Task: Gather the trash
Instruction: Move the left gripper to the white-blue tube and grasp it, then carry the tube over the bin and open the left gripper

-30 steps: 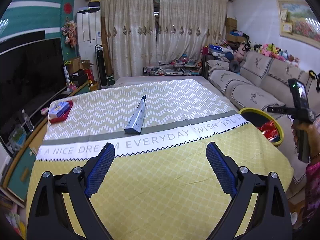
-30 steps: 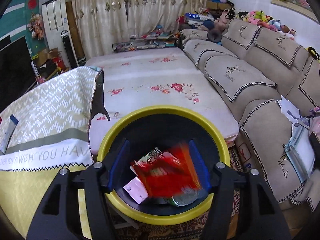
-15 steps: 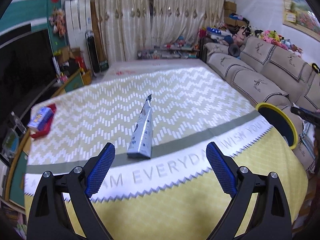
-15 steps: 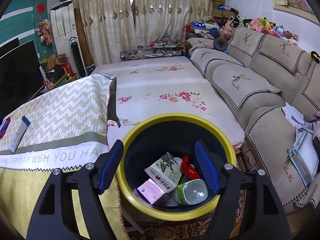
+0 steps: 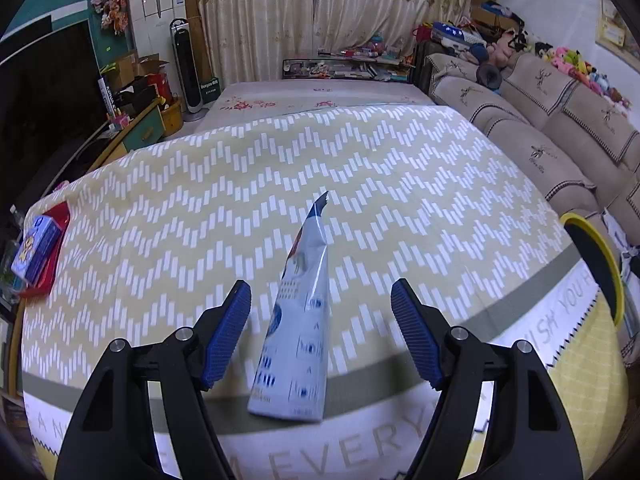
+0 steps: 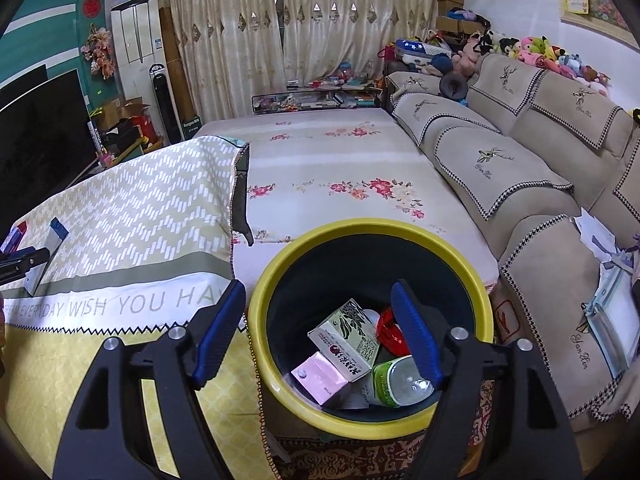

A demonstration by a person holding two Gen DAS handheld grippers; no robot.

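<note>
While closing, left claw (image 5: 320,336) straddles wrapper (image 5: 298,336)

The glossy, crinkled foil wrapper (image 5: 298,328) lies on the bench's matt woven cloth (image 5: 400,184). Beside the bench, a smooth plastic bin (image 6: 280,280) holds paper cartons (image 6: 348,340) and a clear plastic bottle (image 6: 400,384).

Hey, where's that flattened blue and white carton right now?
In the left wrist view the carton lies on the tablecloth, between the closing fingers of the left gripper, not yet touched; the bin is off to the right.
</note>
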